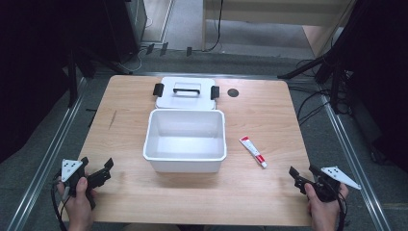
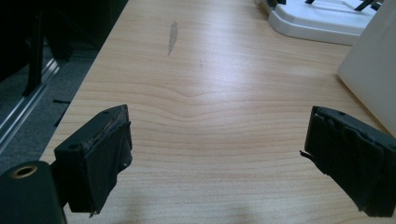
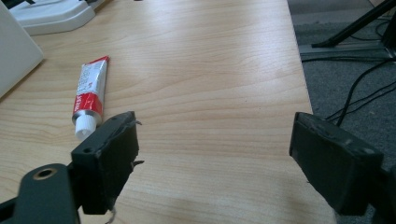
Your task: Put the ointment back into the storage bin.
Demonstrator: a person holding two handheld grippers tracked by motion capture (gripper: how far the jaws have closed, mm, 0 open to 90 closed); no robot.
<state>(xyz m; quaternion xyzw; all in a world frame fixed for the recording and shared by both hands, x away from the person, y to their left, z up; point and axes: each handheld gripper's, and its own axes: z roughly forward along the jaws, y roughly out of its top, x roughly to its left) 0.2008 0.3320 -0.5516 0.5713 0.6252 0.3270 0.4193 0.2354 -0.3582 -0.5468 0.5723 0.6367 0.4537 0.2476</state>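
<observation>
Tube: a small red-and-white tube (image 1: 253, 151) lies flat on the tabletop (image 1: 269, 110), just right of the open white bin (image 1: 185, 140), cap end pointing toward my side.
Right claw (image 1: 303, 175): spread wide and empty, held near the tabletop's front right corner, the nearer of my two to the tube; in the right gripper view the tube (image 3: 90, 96) lies ahead and to the left of the jaws.
Step in hand: as I judge it, fetching the tube. I would swing the right claw left, line the jaws across the tube's narrow width, come down low and pinch at mid-body rather than the cap, gently, since a soft tube may squash or skid.
Left claw (image 1: 96, 172): also spread, nothing between the jaws, resting by the front left corner, well apart from the tube.
Surroundings: the bin's lid (image 1: 186, 93) with black latches lies flat behind it; a dark round spot (image 1: 233, 93) sits beside the lid.
Obstacles: bare wood between claw and tube; only the bin's right wall stands close.
</observation>
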